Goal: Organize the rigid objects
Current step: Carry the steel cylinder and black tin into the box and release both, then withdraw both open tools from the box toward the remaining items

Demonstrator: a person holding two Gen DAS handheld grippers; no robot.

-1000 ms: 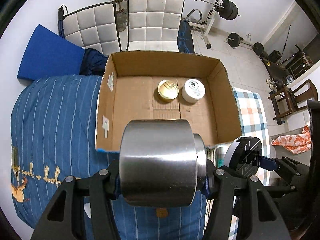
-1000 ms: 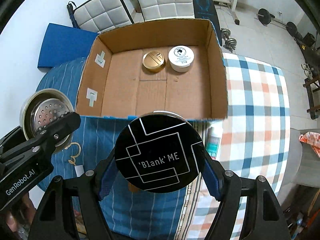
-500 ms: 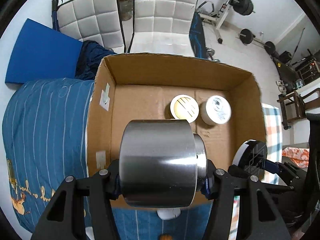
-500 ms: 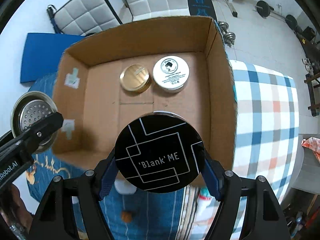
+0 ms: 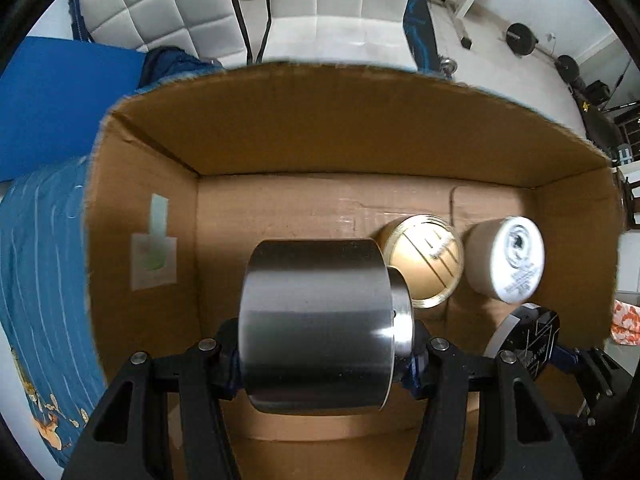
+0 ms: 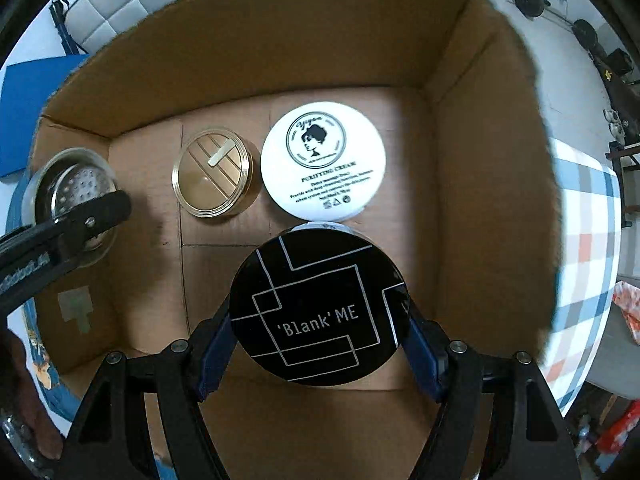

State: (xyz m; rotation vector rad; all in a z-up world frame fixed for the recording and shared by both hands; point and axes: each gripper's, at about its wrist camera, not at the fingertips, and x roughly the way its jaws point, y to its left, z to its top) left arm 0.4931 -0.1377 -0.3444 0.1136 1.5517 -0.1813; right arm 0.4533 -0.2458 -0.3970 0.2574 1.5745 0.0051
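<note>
**Two grippers over the box**

A cardboard box (image 6: pixel 472 160) is sitting on a bed. The left gripper (image 5: pixel 324 354) is clamping a steel cup (image 5: pixel 316 324), the right gripper (image 6: pixel 320 344) a black tin (image 6: pixel 318 308), above gold (image 6: pixel 212 172) and white (image 6: pixel 322 160) jars.

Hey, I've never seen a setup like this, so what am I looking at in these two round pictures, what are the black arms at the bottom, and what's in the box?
There is no robot here: a person holds a two-fingered grasping tool in each hand, and a fisheye camera on each tool looks along its fingers, hence the round pictures. One picture is from the left tool, which is shut on a shiny steel cylindrical container. The other is from the right tool, shut on a round black tin with white lines and the words 'Blank' ME. Both hover over an open brown cardboard box. On its floor sit a round gold-lidded tin and, right beside it, a round white cream jar.
</note>
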